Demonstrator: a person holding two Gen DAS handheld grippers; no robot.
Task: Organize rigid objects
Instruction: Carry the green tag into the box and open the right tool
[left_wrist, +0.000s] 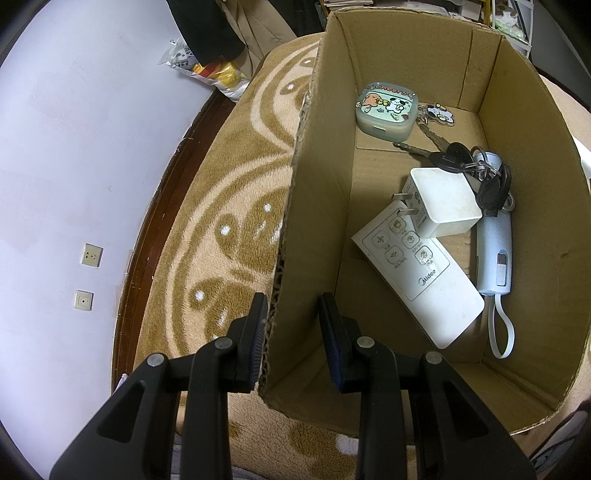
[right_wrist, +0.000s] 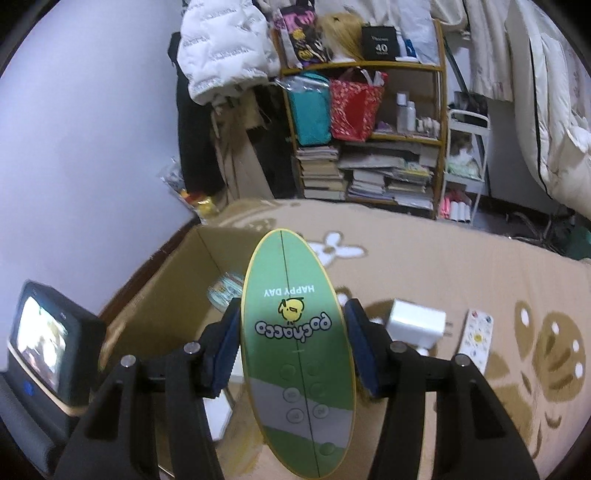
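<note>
An open cardboard box (left_wrist: 535, 166) stands on a tan patterned blanket. Inside lie a cartoon-printed case (left_wrist: 386, 109), a bunch of keys (left_wrist: 458, 158), a white charger plug (left_wrist: 443, 203), a white remote (left_wrist: 421, 284) and a pale blue device with a strap (left_wrist: 495, 251). My left gripper (left_wrist: 293, 325) is open and straddles the box's left wall, one finger outside and one inside. My right gripper (right_wrist: 293, 343) is shut on a green oval Pochacco board (right_wrist: 295, 332), held upright over the box (right_wrist: 166, 280). The cartoon case (right_wrist: 225, 291) shows behind it.
Outside the box on the blanket (right_wrist: 424, 258) lie another white charger (right_wrist: 417, 321) and a small printed remote (right_wrist: 476, 339). A small screen device (right_wrist: 37, 332) stands to the left by the wall. A cluttered shelf (right_wrist: 369, 140) stands behind.
</note>
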